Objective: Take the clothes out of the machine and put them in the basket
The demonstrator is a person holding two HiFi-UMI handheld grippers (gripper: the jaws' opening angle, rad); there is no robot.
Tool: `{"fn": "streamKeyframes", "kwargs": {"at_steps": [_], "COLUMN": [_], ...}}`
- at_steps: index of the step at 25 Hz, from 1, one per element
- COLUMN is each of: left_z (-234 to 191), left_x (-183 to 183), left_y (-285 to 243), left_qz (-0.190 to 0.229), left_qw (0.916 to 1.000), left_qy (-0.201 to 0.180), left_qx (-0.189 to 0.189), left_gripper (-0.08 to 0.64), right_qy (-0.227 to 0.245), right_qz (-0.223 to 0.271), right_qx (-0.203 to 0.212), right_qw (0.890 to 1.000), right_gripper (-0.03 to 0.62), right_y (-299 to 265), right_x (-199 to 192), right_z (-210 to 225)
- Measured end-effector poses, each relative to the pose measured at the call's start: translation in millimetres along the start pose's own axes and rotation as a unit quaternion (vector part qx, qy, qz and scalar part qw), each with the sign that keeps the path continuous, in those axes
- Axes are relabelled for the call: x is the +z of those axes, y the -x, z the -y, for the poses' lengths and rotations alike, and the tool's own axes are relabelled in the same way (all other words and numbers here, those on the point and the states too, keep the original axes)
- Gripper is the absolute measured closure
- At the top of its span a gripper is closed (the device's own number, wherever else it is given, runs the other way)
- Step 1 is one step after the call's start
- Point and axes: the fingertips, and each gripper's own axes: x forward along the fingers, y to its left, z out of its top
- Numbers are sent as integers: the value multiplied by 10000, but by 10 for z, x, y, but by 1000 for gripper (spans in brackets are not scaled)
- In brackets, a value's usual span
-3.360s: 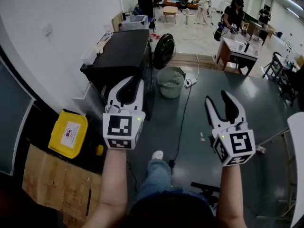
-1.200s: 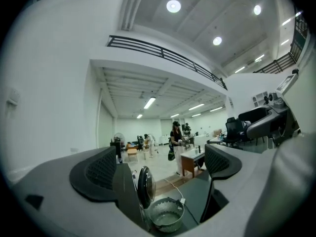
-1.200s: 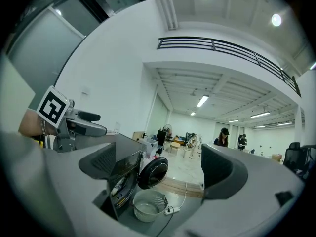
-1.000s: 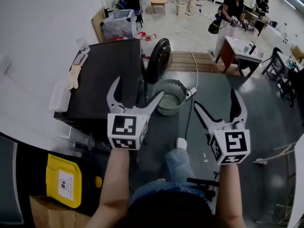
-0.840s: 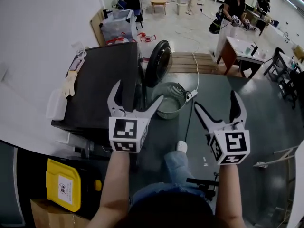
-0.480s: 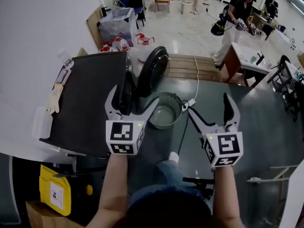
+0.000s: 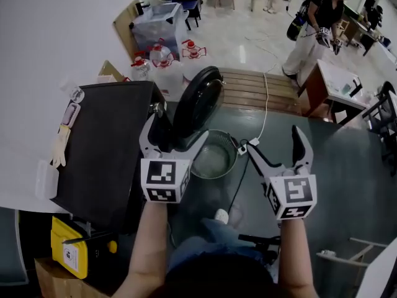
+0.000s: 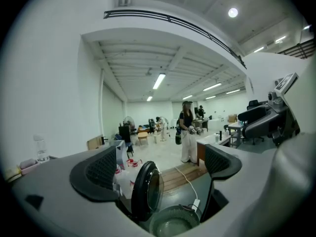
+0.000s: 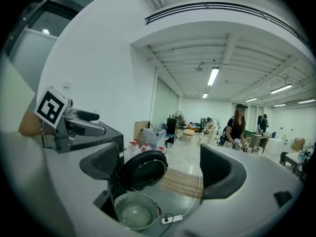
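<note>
Above the basket (image 7: 213,156), left gripper (image 7: 173,135) and right gripper (image 7: 276,149) both spread wide, empty.

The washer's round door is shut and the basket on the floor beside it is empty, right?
Not quite. The washer's round door is swung open, not shut, as the head view shows. The basket on the floor beside it is indeed empty.
</note>
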Motion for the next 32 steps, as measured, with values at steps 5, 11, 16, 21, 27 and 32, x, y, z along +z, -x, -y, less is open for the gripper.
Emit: {"fn": "streamKeyframes", "kwargs": {"at_steps": [5,11,16,21,27,32], "left_z": [9,-9,34,79,155,153], "left_x": [-293,-752,-1032,-1339,-1803,-2208], "left_y": [-325,-467,-537,-662,-814,-911], "left_qz": [-365,-877,-1091,-1276,-1490,-1647], "left_qw": [9993,9961,9939,9913,9875,9849], "left_qy": [31,70,137,187,249,263], "left_qx": [117,40,-61,-250,-439,-471], "left_gripper": [2,2,2,2,2,2], "right_qy": [-146,-868,-1092,-1205,-1228,-1213], "right_qz": [-262,-418,-613,-765,-969,-1128], "right_qx": [127,222,206,136,170,316], "right_qw": [9995,9951,9919,9897,9875,9857], "right_gripper": [69,69,69,69,69,69], "right_y": [-277,-484,-592,-741,-856,-975], "right_x": [-328,-657,-939,-1176,-1586,-2040], "right_z": [193,190,169,128,-3,-146]}}
